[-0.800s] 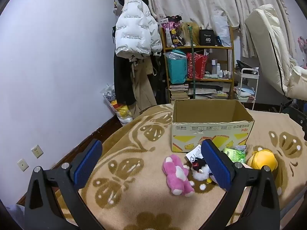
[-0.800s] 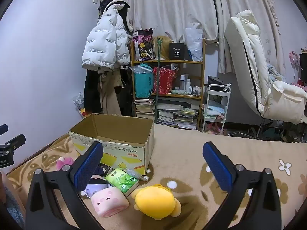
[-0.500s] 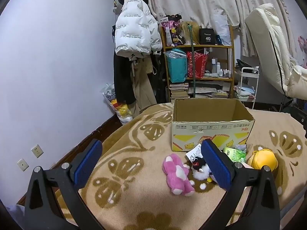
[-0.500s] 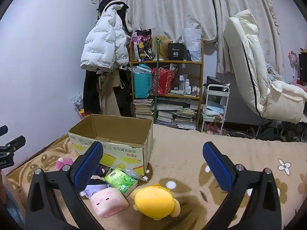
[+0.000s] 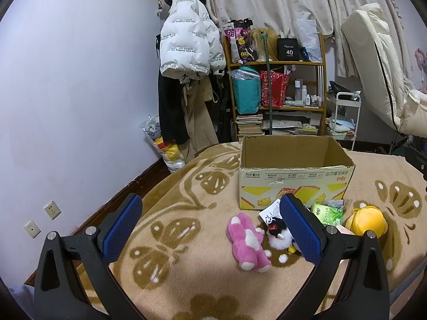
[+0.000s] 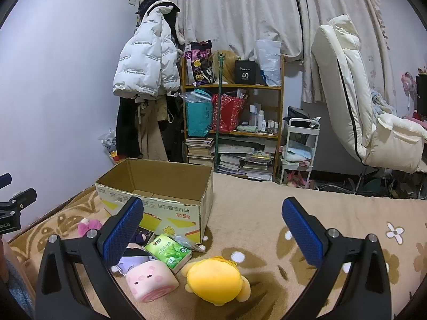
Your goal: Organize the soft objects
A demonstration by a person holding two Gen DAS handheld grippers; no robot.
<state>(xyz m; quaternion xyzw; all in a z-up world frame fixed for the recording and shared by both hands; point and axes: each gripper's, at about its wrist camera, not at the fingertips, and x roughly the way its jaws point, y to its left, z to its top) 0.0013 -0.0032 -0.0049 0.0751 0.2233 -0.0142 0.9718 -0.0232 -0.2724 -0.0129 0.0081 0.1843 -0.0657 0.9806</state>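
Nothing on the bed has shifted since the earlier frames, and both views are framed almost exactly as they were, so the sorting has not begun. Both the left gripper (image 5: 210,222) and the right gripper (image 6: 212,228) hang above the blanket (image 5: 186,208) with fingers spread wide and nothing between them. An open cardboard box (image 5: 293,181) stands upright on the blanket and looks empty in the part that shows (its floor is only partly in view from the right wrist), a fair guess for where the soft things should go. They lie in a loose cluster along its front wall: a pink plush (image 5: 246,241) farthest left, a black-and-white plush (image 5: 277,233) just beside it, then a green tissue pack (image 6: 168,250), a pink roll-shaped plush (image 6: 150,282) and a yellow plush (image 6: 216,280) nearest the right gripper. The left gripper has clear blanket before it and an easy line to the pink plush; the bed edge falls away on its left toward the wall. The right gripper has open blanket stretching right of the box. The box rim stands higher than the toys, so each will likely need lifting over it.
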